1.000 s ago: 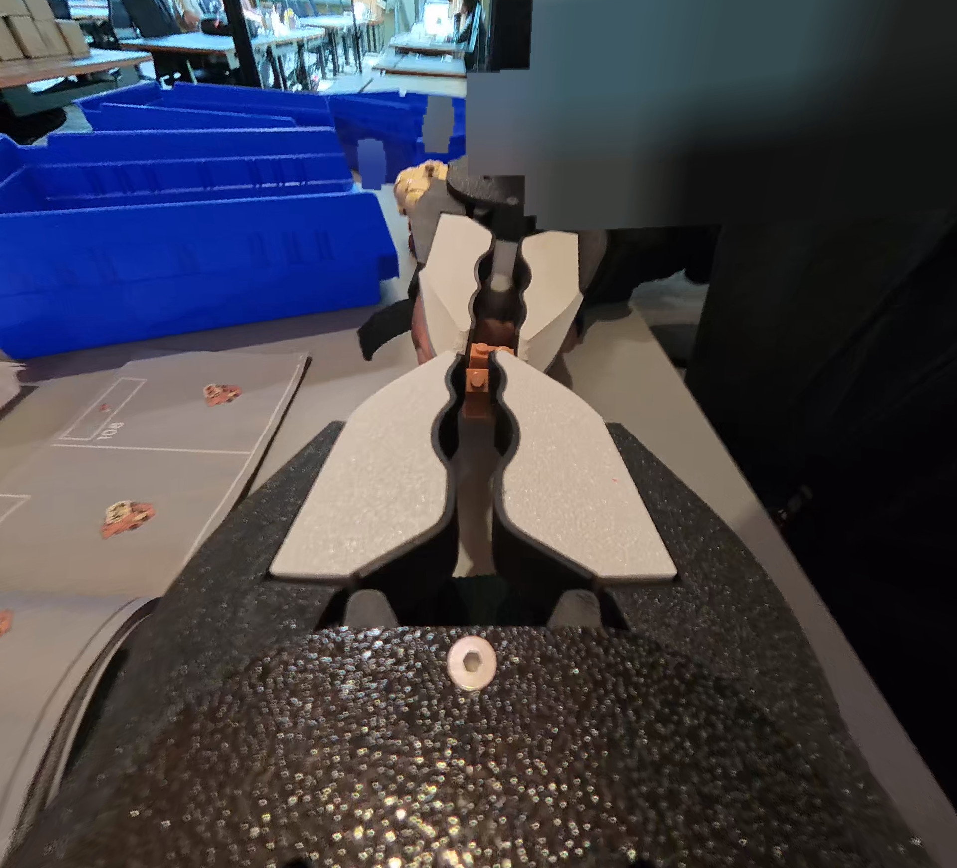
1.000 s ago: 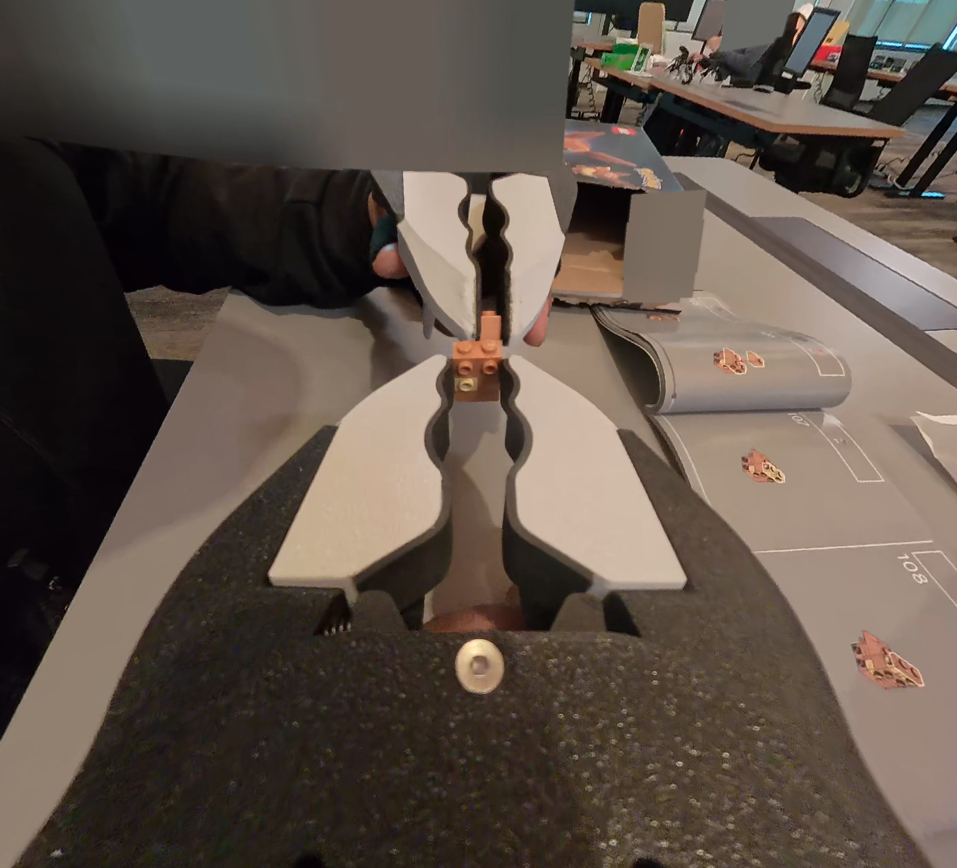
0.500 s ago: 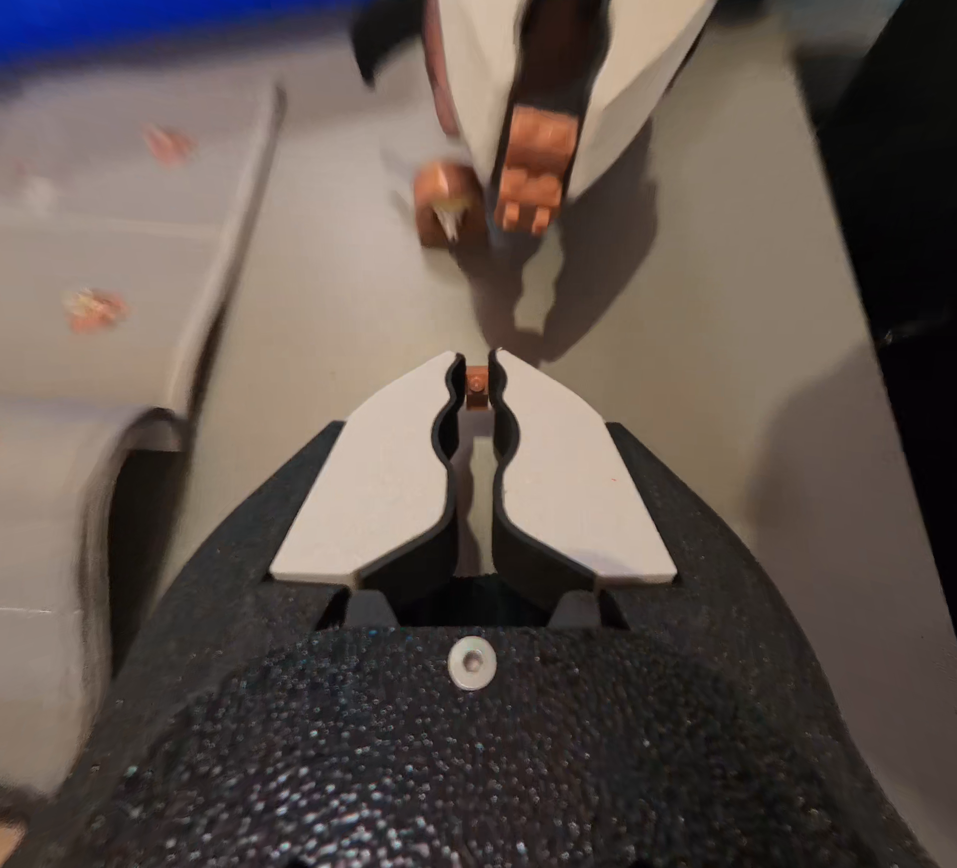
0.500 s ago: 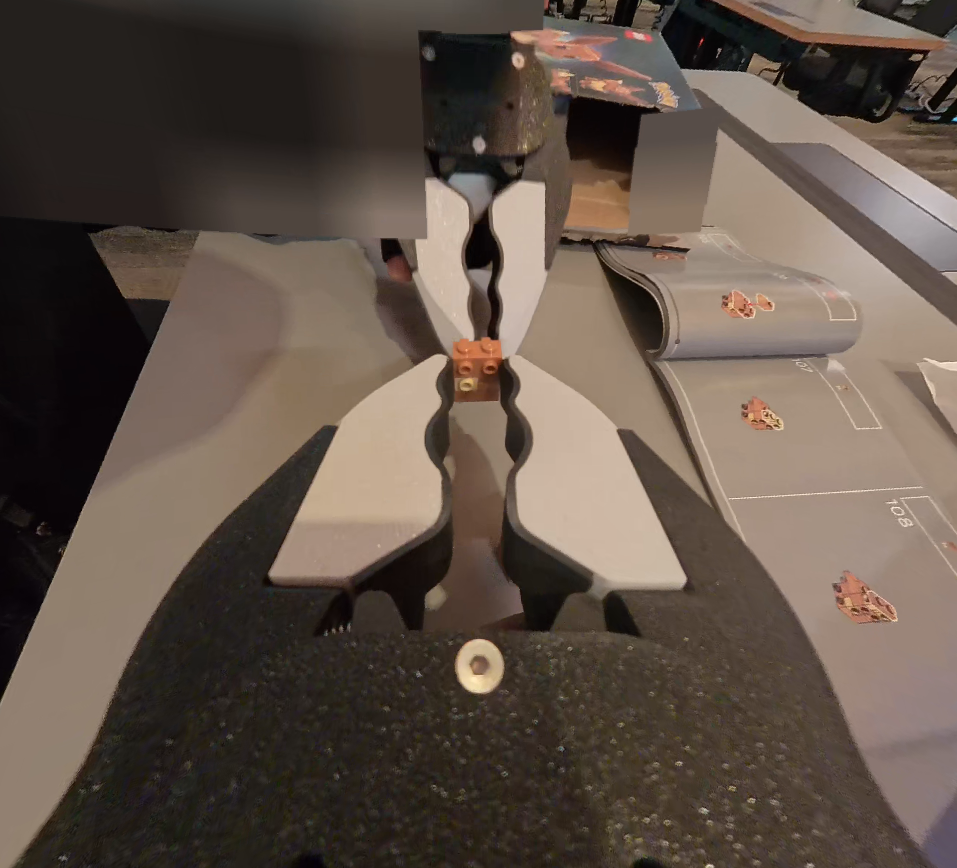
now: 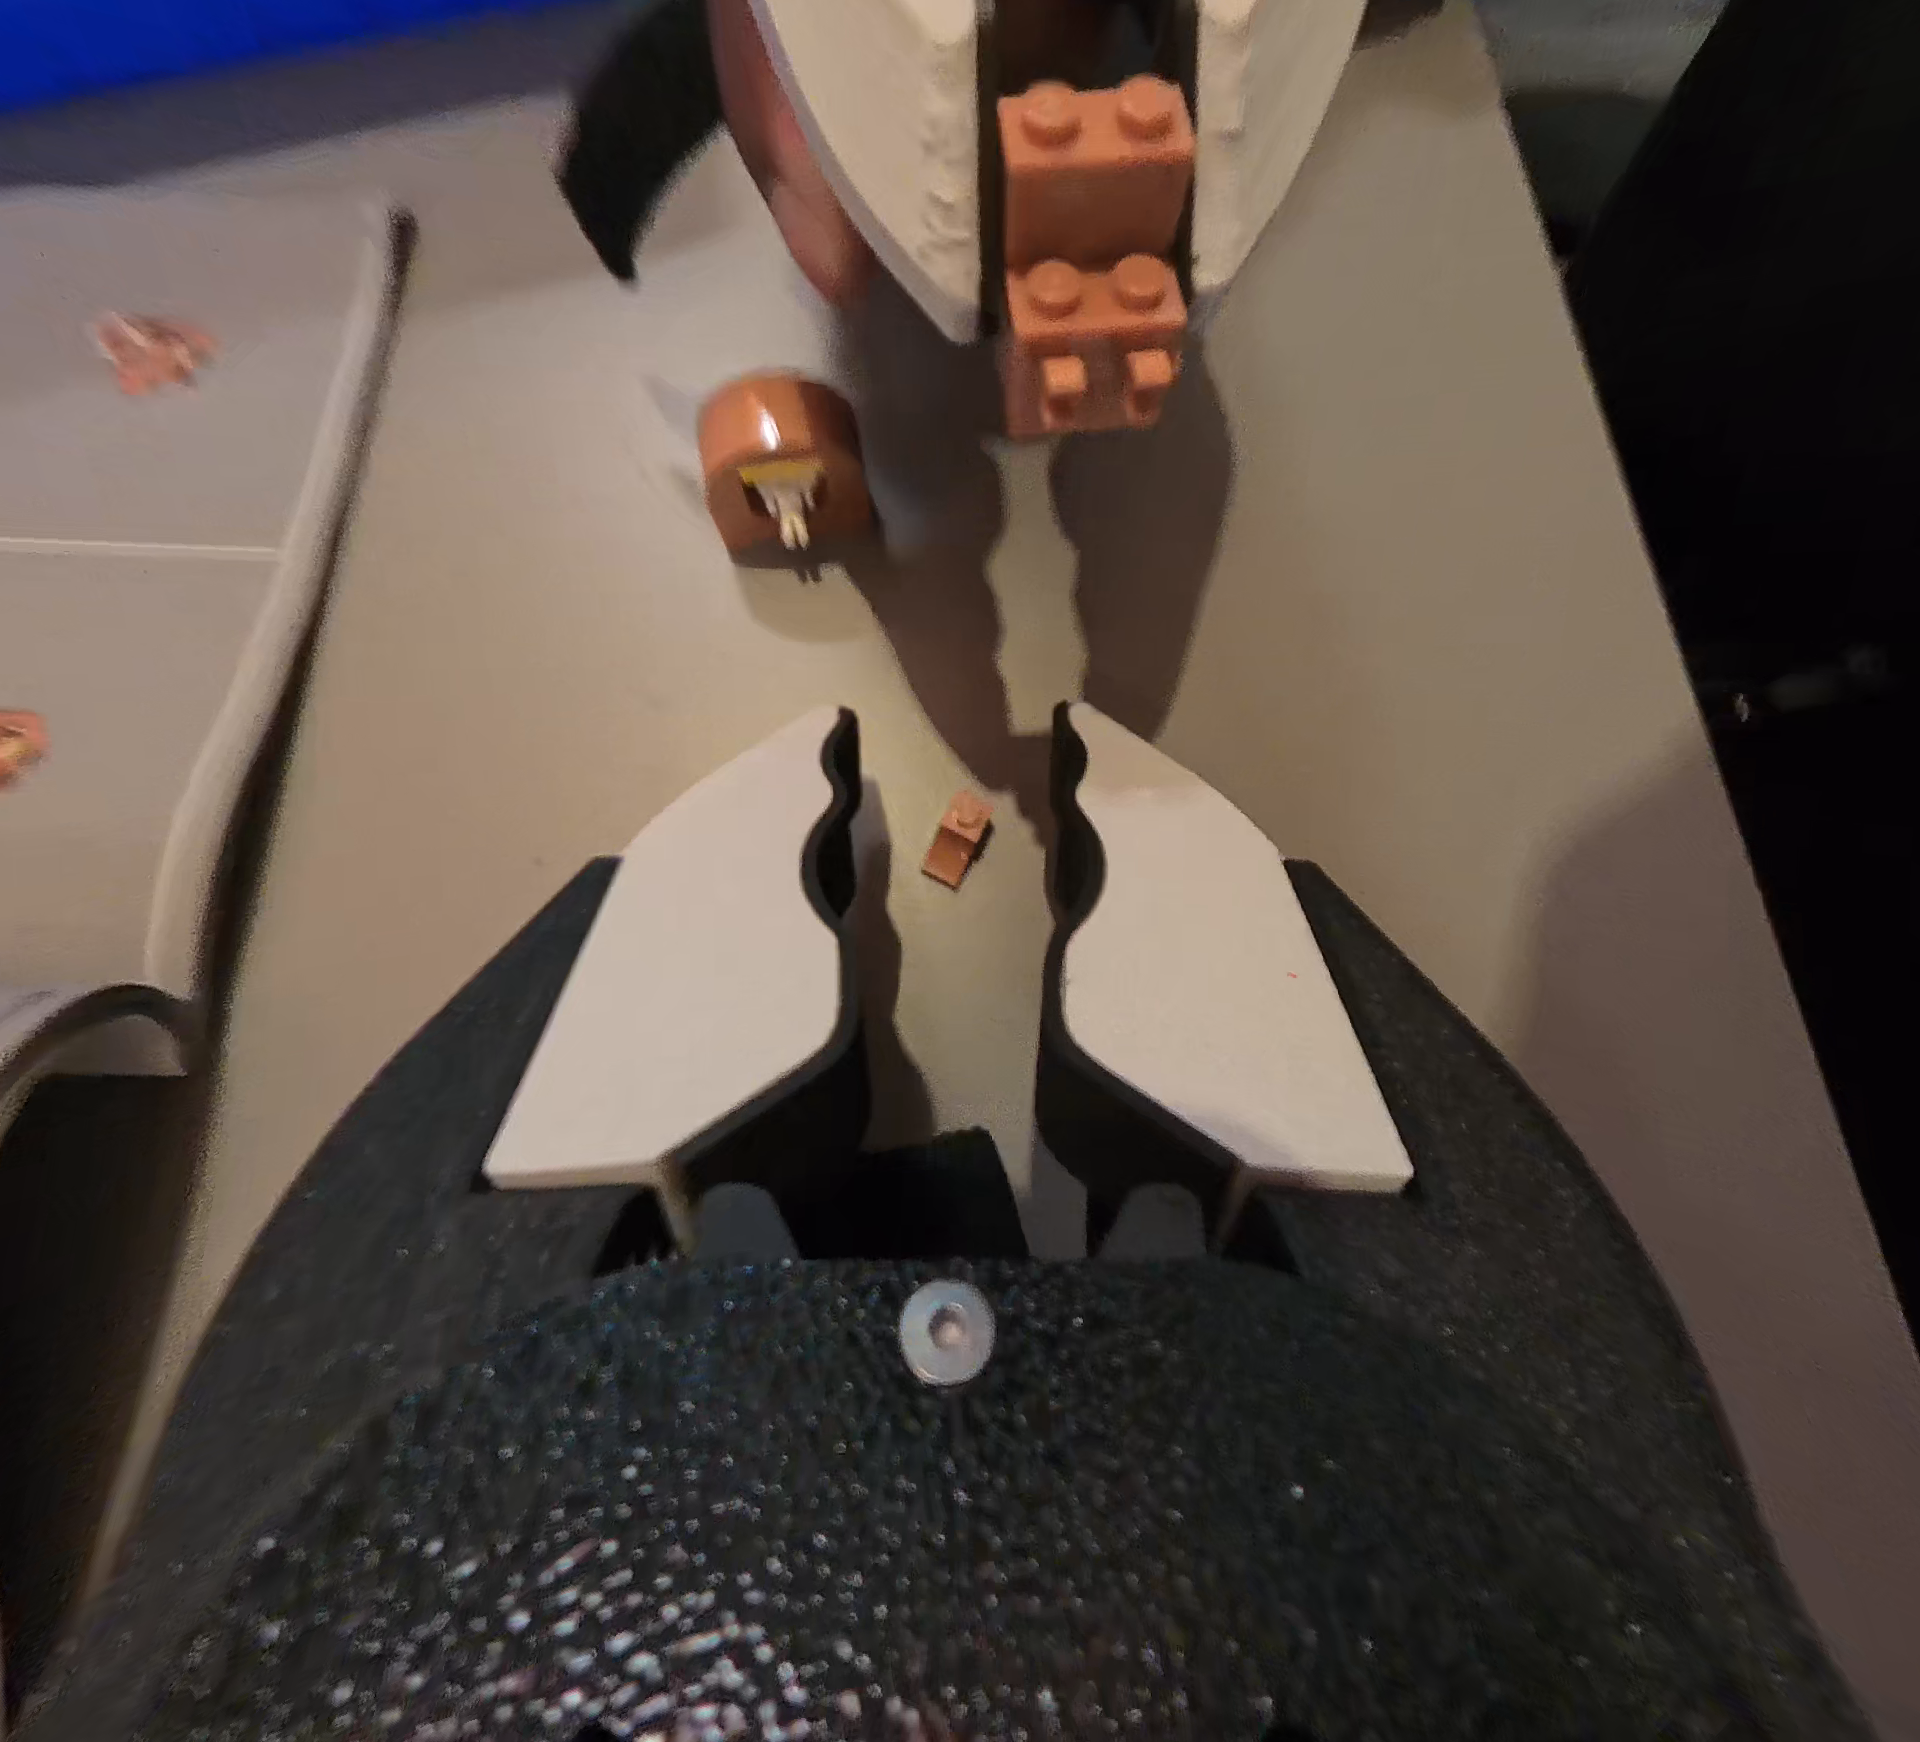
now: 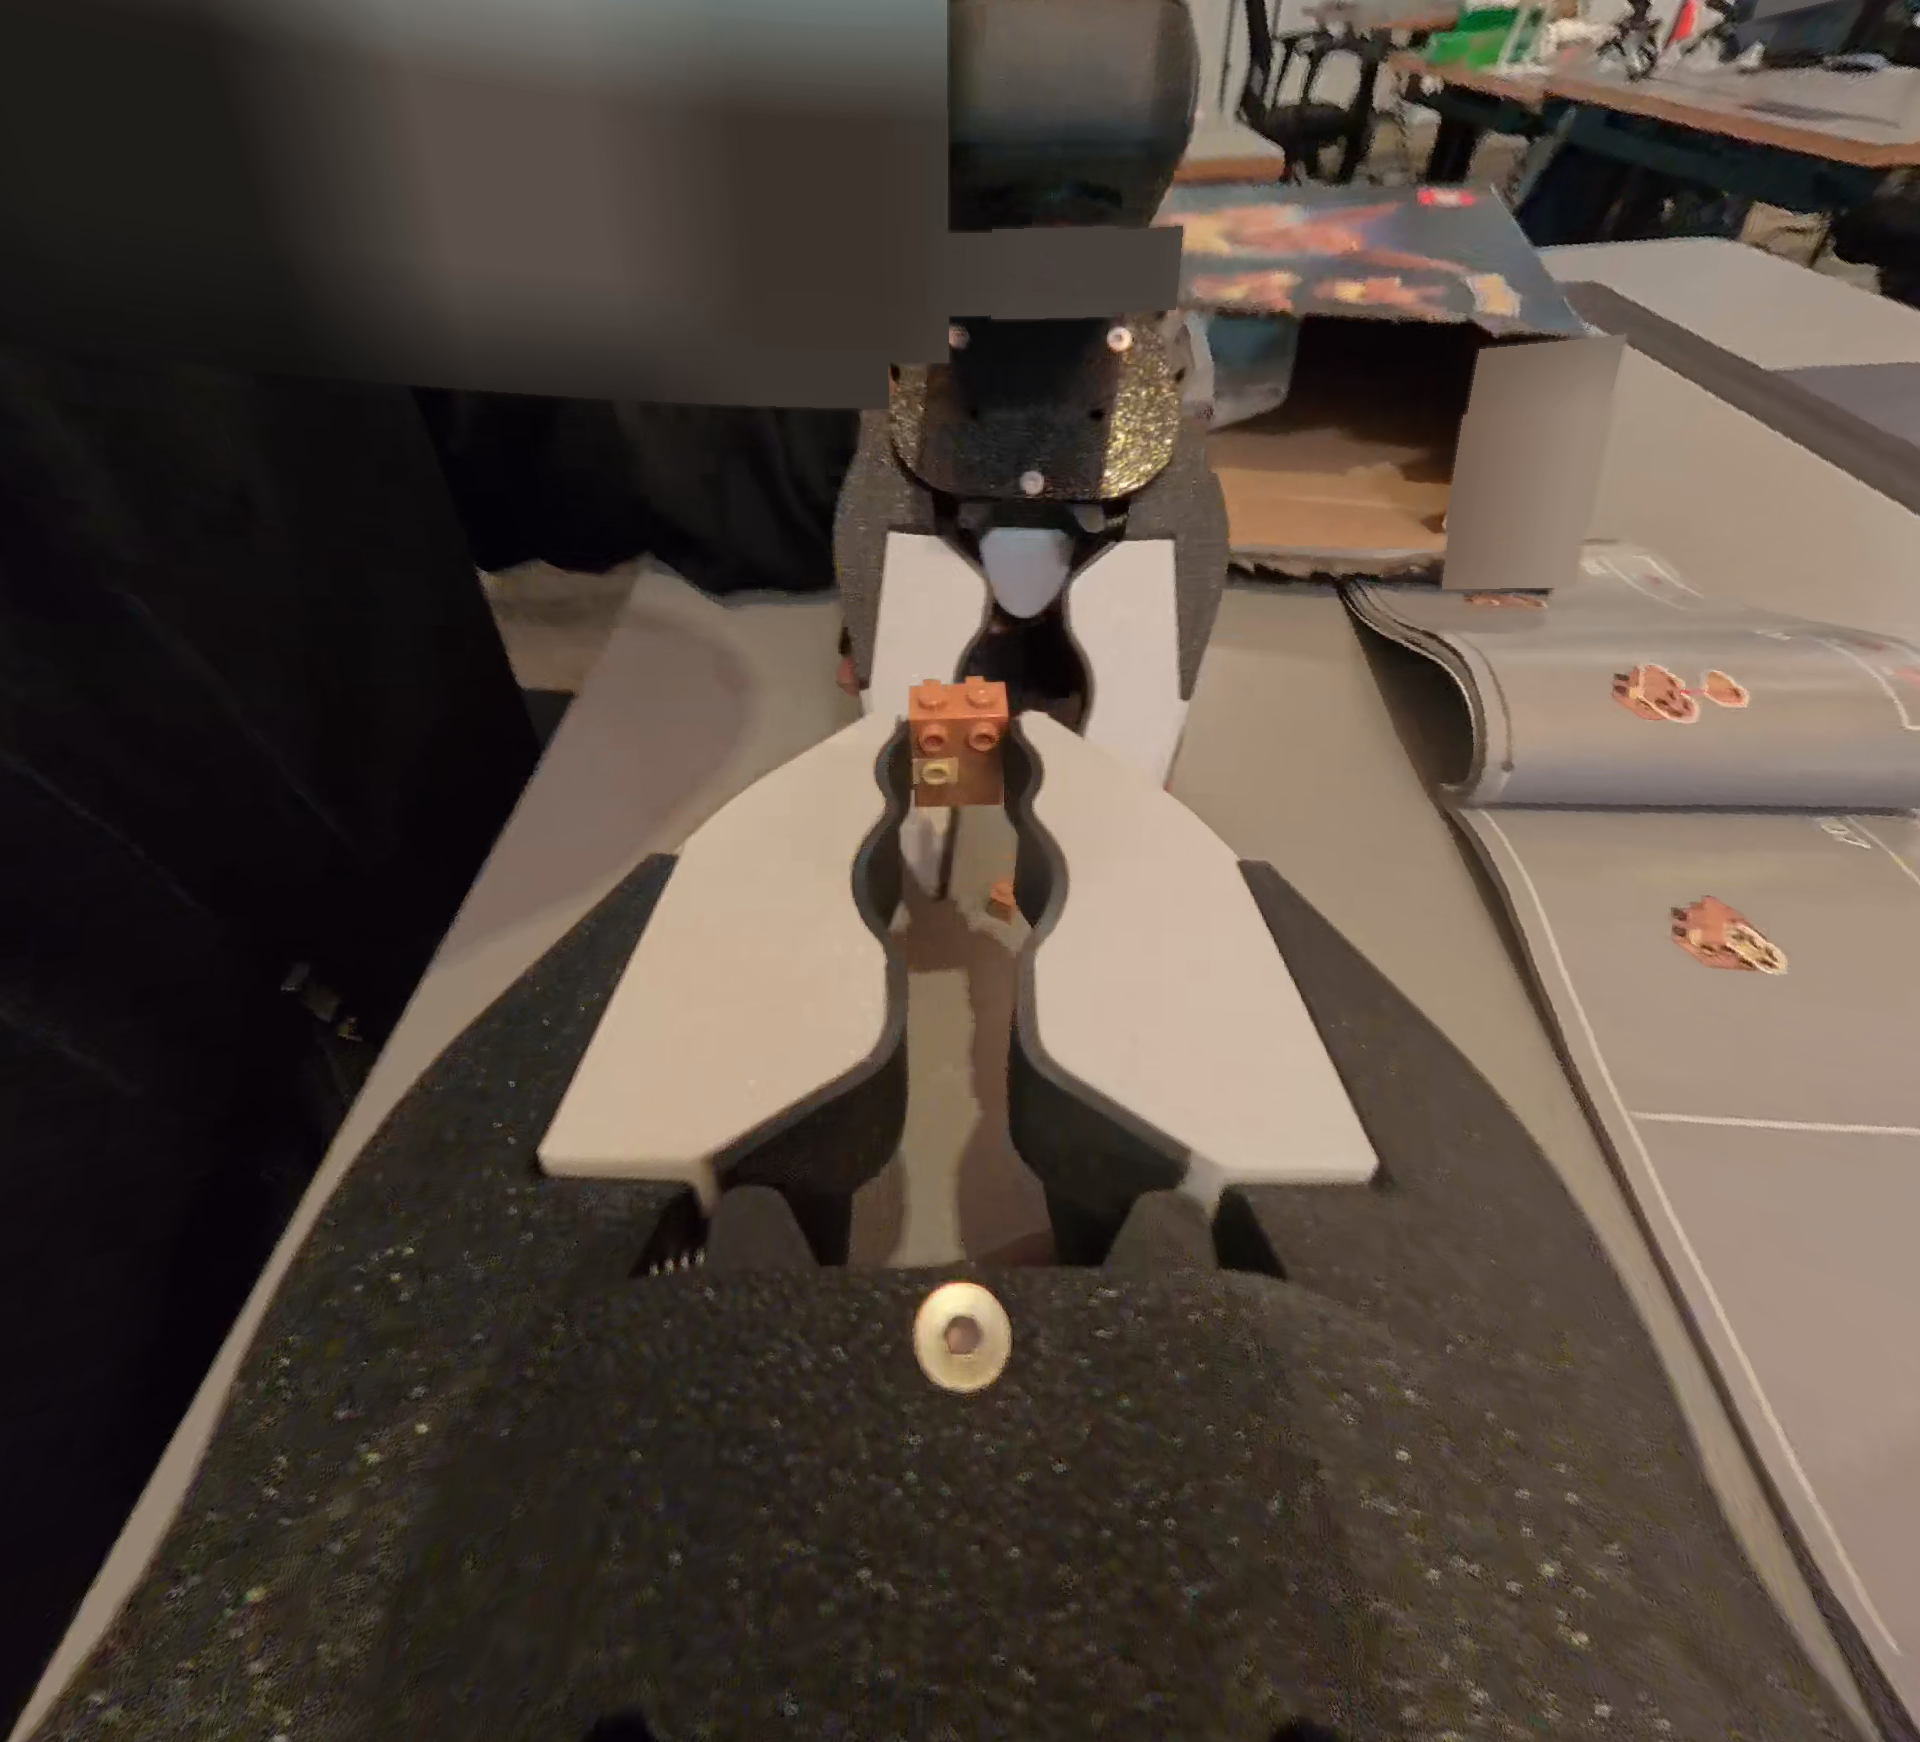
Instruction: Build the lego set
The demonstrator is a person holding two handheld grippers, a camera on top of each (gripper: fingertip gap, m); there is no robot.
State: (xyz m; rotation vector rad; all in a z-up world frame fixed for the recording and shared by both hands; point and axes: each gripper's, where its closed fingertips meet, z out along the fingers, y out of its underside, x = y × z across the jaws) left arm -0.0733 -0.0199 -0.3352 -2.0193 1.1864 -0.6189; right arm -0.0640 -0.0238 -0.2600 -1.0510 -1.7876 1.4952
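We have the right gripper (image 6: 958,747) clenched on a small stack of orange-brown plastic studded bricks (image 6: 958,750), both pads pressing its sides, and it hangs above the grey worktop (image 5: 1299,653) near the edge that borders the dark-clothed person. The left gripper (image 5: 956,726) stands released, its jaws wide apart, with a tiny orange-brown one-stud plate (image 5: 958,849) lying loose on the worktop between the fingertips – neither pad touches it. To take that plate well, we judge the fingertips should drop level with the worktop and close squarely across its narrow sides, since it lies askew. Beside the hanging stack rests a round brown plastic piece with a yellow and white insert (image 5: 781,468), close enough to be knocked. Toward the opposite edge lies an open grey instruction booklet (image 5: 156,549) – and beyond it, a torn-open cardboard box (image 6: 1340,445).
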